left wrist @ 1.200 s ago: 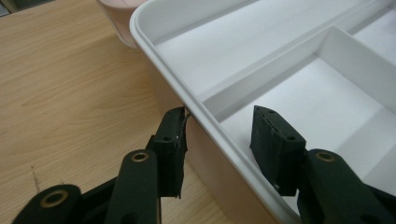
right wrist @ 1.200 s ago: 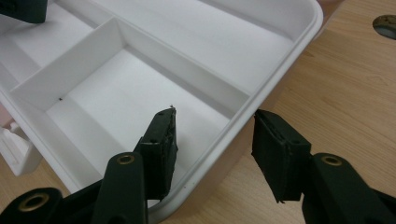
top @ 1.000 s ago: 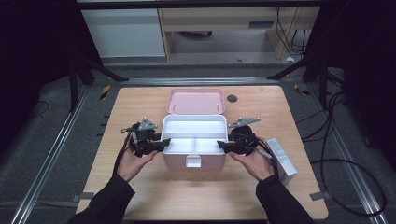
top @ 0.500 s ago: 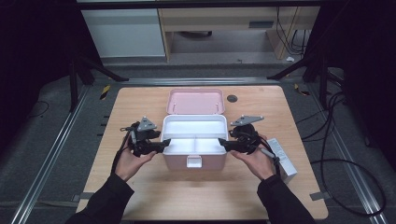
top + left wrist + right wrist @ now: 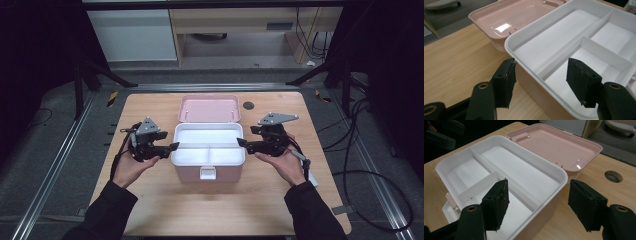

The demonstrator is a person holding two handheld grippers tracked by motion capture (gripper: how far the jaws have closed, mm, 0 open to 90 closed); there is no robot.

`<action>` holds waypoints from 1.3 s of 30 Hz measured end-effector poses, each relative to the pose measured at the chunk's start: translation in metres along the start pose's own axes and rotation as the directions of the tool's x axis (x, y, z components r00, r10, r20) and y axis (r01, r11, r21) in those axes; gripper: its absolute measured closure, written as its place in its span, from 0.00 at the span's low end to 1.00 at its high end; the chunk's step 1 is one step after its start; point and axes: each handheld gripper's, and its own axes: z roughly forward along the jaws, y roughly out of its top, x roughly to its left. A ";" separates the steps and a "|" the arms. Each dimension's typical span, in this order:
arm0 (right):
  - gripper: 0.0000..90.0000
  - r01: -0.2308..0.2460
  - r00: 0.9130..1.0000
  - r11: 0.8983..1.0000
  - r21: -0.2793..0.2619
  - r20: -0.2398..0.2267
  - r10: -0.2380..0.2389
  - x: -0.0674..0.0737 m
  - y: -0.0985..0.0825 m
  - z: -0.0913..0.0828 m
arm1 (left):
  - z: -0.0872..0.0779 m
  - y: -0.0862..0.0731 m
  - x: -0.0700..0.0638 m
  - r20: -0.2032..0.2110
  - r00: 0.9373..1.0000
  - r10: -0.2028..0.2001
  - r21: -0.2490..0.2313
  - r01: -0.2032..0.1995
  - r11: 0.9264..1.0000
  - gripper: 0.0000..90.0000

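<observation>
In the middle of the wooden table (image 5: 165, 210) sits the pink box (image 5: 207, 170) with its white divided tray (image 5: 208, 143), lid (image 5: 209, 108) lying open behind it. At the box's left end the left gripper (image 5: 172, 146), at its right end the right gripper (image 5: 241, 143), both spread-jawed astride the rim without pressing. Since a second ago both jaws have been opening and the hands rose. A white object beyond the right hand is largely hidden.

High view overhead; gripper views closely flank the tray (image 5: 207, 147).
</observation>
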 end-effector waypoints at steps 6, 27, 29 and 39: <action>0.41 0.074 0.997 0.997 0.000 -0.012 -0.074 -0.008 0.013 -0.003 | 0.004 0.015 0.008 0.050 0.997 0.064 0.020 -0.065 0.998 0.44; 0.58 0.346 0.926 0.928 0.140 -0.207 -0.314 -0.014 0.048 0.028 | 0.034 0.051 0.020 0.257 0.929 0.265 0.160 -0.311 0.937 0.55; 0.60 0.379 0.911 0.910 0.170 -0.242 -0.334 -0.013 0.048 0.031 | 0.038 0.050 0.019 0.272 0.916 0.295 0.187 -0.351 0.917 0.57; 0.71 0.507 0.847 0.806 0.306 -0.353 -0.398 -0.009 0.045 0.049 | 0.060 0.045 0.015 0.357 0.863 0.357 0.302 -0.468 0.830 0.69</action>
